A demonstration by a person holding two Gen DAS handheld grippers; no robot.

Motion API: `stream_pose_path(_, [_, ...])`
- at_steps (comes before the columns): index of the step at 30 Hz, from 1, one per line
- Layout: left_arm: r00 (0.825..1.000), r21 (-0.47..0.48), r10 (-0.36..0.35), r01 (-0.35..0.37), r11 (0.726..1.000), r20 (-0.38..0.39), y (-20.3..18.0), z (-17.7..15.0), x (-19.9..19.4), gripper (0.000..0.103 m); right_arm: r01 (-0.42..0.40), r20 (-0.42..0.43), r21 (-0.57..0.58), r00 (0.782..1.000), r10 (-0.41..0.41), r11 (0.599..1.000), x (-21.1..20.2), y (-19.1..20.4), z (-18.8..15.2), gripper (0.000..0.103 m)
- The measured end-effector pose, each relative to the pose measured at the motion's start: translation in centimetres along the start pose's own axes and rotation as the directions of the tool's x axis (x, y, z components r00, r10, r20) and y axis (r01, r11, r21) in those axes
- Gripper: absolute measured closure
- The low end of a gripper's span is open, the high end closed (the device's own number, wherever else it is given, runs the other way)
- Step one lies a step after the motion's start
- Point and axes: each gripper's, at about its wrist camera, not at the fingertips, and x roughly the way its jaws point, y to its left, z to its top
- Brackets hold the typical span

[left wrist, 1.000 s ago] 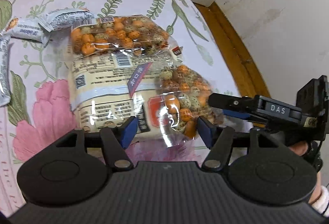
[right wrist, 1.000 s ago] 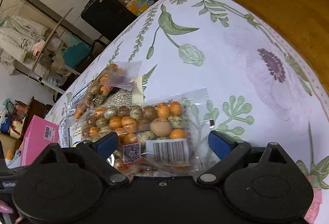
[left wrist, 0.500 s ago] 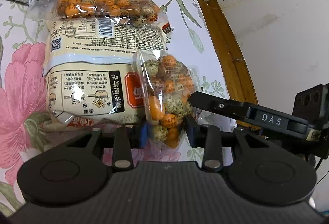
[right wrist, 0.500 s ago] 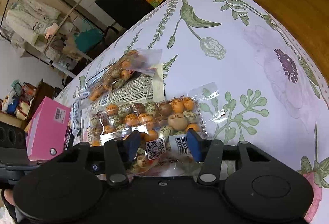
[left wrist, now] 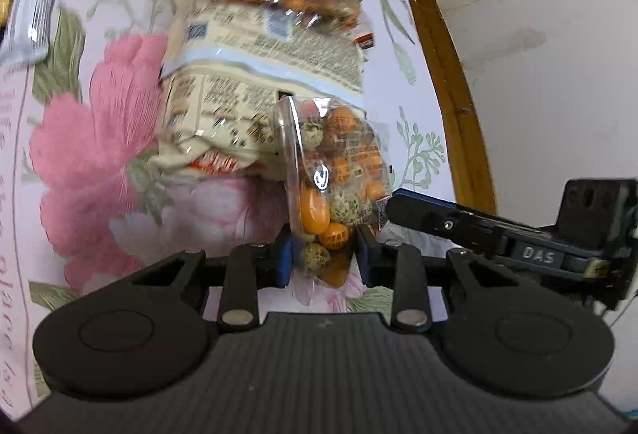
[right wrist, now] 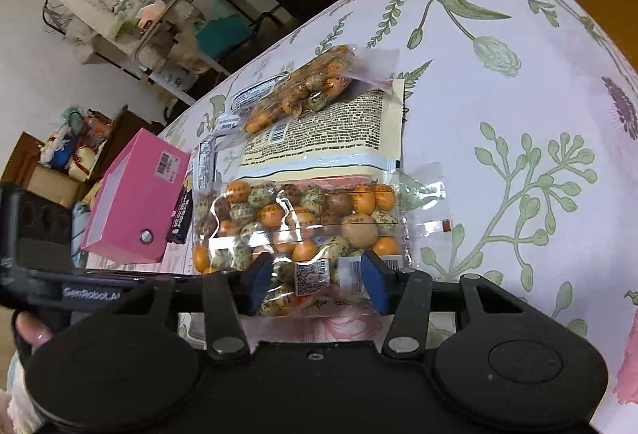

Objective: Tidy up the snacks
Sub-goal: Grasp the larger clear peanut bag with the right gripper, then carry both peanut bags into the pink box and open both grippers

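You are in the lifting step: both tongs are clamped on one clear bag of orange and speckled candies, and the judgement is that the bag is being carried off the pile toward wherever its kind is gathered. Your left tongs (left wrist: 323,256) are narrowed onto one end of that candy bag (left wrist: 335,190), which stands up on edge between the blue pads and rises just ahead of them. Your right tongs (right wrist: 315,280) are pinched onto the lower edge of the same bag (right wrist: 297,220), by its square code label, and the bag hangs flat and broadside straight in front of them. The next move calls for both hands to travel together at one height, since the soft film will twist or slip if one side leads; whether it hangs clear of the tablecloth (right wrist: 518,123) you cannot tell. Just beyond the held bag lies one large cream packet (right wrist: 331,131) printed with text, flat on the cloth. Farther ahead a second candy bag (right wrist: 307,91) rests across its far end, touching it. Off to the left of your right tongs stands one pink box (right wrist: 135,202). Far left of your left tongs lie two or three white wrappers (left wrist: 36,7), too blurred to count for sure.
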Motion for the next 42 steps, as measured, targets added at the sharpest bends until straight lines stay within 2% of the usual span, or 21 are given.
stream_pose_path(2, [1.0, -0.017, -0.014, 0.014, 1.0, -0.001, 0.9, -0.1, -0.3, 0.073, 0.08, 0.004, -0.017, 0.997, -0.08, 0.997, -0.1, -0.5, -0.2, 0.034])
stream_pose_path(5, [0.999, -0.032, -0.033, 0.033, 0.999, 0.003, 1.9, -0.5, -0.4, 0.073, 0.097, 0.009, 0.015, 0.995, -0.097, 0.995, -0.3, -2.3, -0.5, 0.027])
stream_pose_path(6, [0.999, -0.041, -0.039, 0.039, 0.998, 0.002, 2.3, -0.7, -0.5, 0.073, 0.087, 0.01, 0.034, 0.996, -0.087, 0.996, -0.3, -3.0, -0.6, 0.026])
stream_pose_path(9, [0.998, -0.086, -0.065, 0.064, 0.994, -0.009, 3.5, -1.0, 0.0, 0.072, 0.002, 0.015, 0.062, 1.0, -0.003, 0.998, -0.2, -3.8, -0.5, 0.014])
stream_pose_path(11, [0.997, -0.115, -0.076, 0.073, 0.991, -0.021, 4.1, -1.3, 0.4, 0.072, -0.063, -0.012, 0.088, 0.998, 0.064, 0.994, 0.6, -3.7, -0.4, 0.014])
stream_pose_path(12, [0.997, -0.122, -0.076, 0.073, 0.99, -0.024, 4.3, -1.4, 0.6, 0.072, -0.064, -0.019, 0.093, 0.998, 0.066, 0.994, 1.0, -3.5, -0.4, 0.011])
stream_pose_path(17, [0.999, -0.076, -0.044, 0.045, 0.996, 0.01, 3.1, -2.1, 0.6, 0.072, -0.004, -0.06, -0.026, 0.998, 0.002, 1.0, 2.4, -0.5, -0.9, 0.01])
stream_pose_path(20, [0.999, -0.036, -0.022, 0.023, 0.999, 0.037, 2.1, -2.8, 0.7, 0.073, 0.052, -0.066, -0.106, 0.996, -0.059, 0.993, 3.1, 1.0, -1.5, 0.004])
stream_pose_path(23, [0.998, 0.002, 0.003, -0.003, 1.0, 0.07, 1.3, -3.6, 0.2, 0.073, 0.081, -0.066, -0.101, 0.994, -0.088, 0.992, 3.6, 1.6, -1.1, 0.004])
stream_pose_path(27, [0.997, 0.048, 0.018, -0.021, 0.999, 0.075, 0.5, -3.9, -0.3, 0.074, 0.062, -0.046, -0.103, 0.997, -0.067, 0.993, 2.4, 2.1, -1.3, 0.024])
stream_pose_path(29, [0.997, 0.067, 0.03, -0.035, 0.997, 0.071, 0.1, -3.9, -0.5, 0.074, 0.065, -0.044, -0.116, 0.997, -0.07, 0.991, 2.0, 2.6, -1.4, 0.028])
stream_pose_path(31, [0.997, 0.068, 0.032, -0.036, 0.997, 0.065, 0.2, -3.9, -0.8, 0.074, 0.076, -0.051, -0.105, 0.995, -0.081, 0.992, 1.7, 2.8, -1.4, 0.037])
stream_pose_path(36, [0.999, 0.033, -0.014, 0.013, 0.999, 0.038, 0.2, -3.8, -1.9, 0.075, 0.081, -0.051, -0.107, 0.995, -0.087, 0.991, 0.7, 4.0, -1.6, 0.041])
stream_pose_path(39, [0.999, 0.056, -0.019, 0.017, 0.998, 0.034, -0.7, -3.9, -3.1, 0.075, 0.084, -0.06, -0.101, 0.994, -0.091, 0.991, 0.0, 5.0, -1.6, 0.041])
stream_pose_path(40, [0.999, 0.077, -0.036, 0.033, 0.997, 0.031, -1.1, -4.0, -3.6, 0.075, 0.07, -0.063, -0.105, 0.995, -0.077, 0.992, -0.2, 5.5, -1.6, 0.048])
stream_pose_path(42, [1.0, 0.097, -0.015, 0.013, 0.995, 0.02, -1.9, -4.2, -4.3, 0.076, -0.041, -0.087, -0.069, 0.996, 0.035, 0.997, -0.8, 6.5, -1.7, 0.065])
